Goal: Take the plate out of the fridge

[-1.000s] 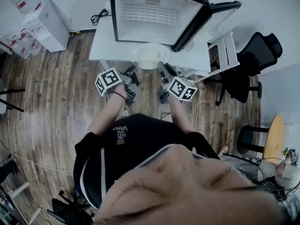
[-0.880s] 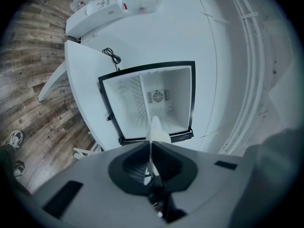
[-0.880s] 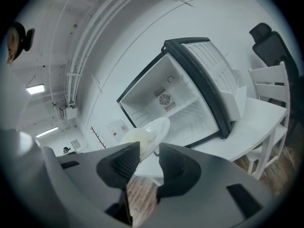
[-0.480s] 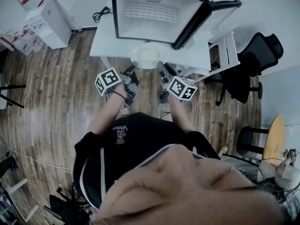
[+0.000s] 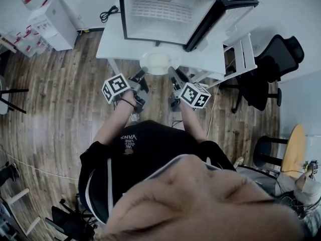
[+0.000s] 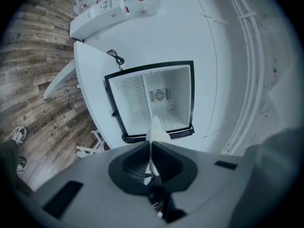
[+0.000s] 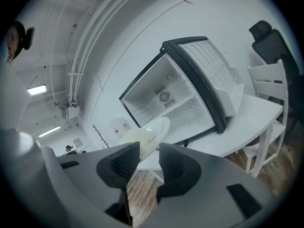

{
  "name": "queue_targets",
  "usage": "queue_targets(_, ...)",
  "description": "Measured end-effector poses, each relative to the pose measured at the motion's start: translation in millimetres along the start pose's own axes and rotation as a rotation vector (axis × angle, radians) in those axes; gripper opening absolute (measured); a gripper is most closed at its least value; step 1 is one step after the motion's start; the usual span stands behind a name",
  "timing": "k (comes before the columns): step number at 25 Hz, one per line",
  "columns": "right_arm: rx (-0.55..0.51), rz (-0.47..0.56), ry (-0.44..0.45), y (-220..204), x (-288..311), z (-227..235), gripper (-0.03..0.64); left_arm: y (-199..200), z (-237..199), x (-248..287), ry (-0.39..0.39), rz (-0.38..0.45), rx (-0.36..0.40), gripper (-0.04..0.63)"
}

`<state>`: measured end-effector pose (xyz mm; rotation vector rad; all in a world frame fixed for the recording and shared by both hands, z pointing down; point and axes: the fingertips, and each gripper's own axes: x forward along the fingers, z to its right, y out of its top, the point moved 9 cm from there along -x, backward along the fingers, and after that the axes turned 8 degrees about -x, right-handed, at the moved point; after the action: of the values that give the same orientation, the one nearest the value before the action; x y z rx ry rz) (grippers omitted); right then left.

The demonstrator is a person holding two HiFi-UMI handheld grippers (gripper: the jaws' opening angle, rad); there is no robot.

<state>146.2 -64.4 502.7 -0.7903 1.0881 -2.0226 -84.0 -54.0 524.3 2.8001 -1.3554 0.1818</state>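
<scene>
The white plate (image 5: 159,62) hangs over the front edge of the white table (image 5: 113,46), in front of the open, empty fridge (image 5: 168,11). My left gripper (image 5: 142,75) is shut on the plate's left rim. In the left gripper view the plate (image 6: 156,132) runs edge-on between the closed jaws of the left gripper (image 6: 151,150). My right gripper (image 5: 172,72) is at the plate's right rim. In the right gripper view the plate (image 7: 153,131) reaches in beside the left finger (image 7: 124,161), and the jaws of the right gripper (image 7: 149,151) stand apart with floor showing between them.
The fridge door (image 5: 235,14) is swung open to the right. A white wooden chair (image 5: 241,54) and a black office chair (image 5: 273,64) stand to the right of the table. A white cabinet (image 5: 47,21) is at the far left on the wooden floor.
</scene>
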Motion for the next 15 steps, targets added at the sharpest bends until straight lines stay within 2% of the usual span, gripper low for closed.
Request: queue_targets(15,0.001,-0.014,0.004,-12,-18,0,0.132,-19,-9,-12,0.01,0.01,-0.01,0.028)
